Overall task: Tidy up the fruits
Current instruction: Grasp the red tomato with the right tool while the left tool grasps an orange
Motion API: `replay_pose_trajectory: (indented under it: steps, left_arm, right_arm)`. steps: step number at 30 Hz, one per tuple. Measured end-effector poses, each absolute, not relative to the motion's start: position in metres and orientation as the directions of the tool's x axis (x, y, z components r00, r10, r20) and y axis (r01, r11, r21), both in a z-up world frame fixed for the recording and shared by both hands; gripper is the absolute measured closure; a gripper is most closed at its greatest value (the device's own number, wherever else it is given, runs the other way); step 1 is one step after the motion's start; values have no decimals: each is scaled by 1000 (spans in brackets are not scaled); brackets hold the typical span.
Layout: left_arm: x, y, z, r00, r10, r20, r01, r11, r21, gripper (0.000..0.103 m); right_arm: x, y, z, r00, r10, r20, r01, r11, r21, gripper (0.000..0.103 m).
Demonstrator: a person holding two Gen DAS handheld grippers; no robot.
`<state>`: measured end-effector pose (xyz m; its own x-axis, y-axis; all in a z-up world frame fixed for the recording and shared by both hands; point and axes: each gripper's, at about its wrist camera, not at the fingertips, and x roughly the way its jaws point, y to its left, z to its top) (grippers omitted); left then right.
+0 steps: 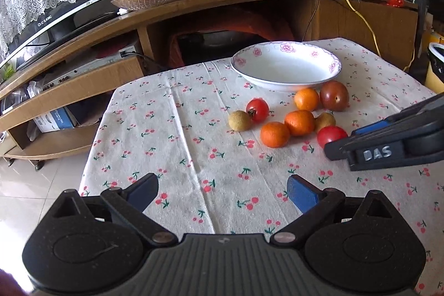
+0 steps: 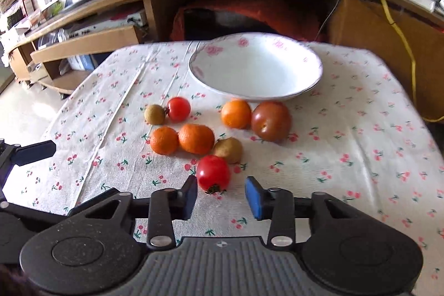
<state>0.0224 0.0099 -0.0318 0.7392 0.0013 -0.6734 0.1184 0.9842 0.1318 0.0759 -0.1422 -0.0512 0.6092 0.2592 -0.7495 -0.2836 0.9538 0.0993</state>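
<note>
A: The right claw (image 2: 221, 194) is spread wide, empty; the nearest red tomato (image 2: 213, 173) sits on the surface just ahead, between its tips.

B: Looks light, smooth, easily bruised. Take its widest middle, gently.

A: The left claw (image 1: 222, 192), also spread, hangs well back; only its view shows the right claw's side.

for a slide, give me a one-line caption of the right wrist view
Open right gripper closes in on the nearest small red tomato, white floral bowl waiting behind the scattered fruit.
</note>
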Motion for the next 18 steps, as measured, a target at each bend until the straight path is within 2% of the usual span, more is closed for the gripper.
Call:
replay_pose_trajectory:
  steps: [4,11,14,16,18]
  left_arm:
    - [28,5,-32,751,-42,-659,167,978,129,0]
    - [45,-11,-28,755,-127,-643,284,948,145,3]
    - [57,-17,-33,730,-169,-663,330,936,125,13]
    - [68,-18,-38,703,-196,-684,359,928,103,34]
    - [77,-18,-42,681,-214,-701,373,924,81,39]
  right_arm:
    - [81,-140,-56,600,290,-745,-317,942,111,79]
    - [82,-156,-51,575,298,-762,-283,946,157,81]
    - [82,-168,-48,576,289,-765,-257,952,166,81]
    - [81,-175,-47,581,280,-764,-244,956,165,81]
    - [80,-180,-48,578,284,-765,-234,956,178,81]
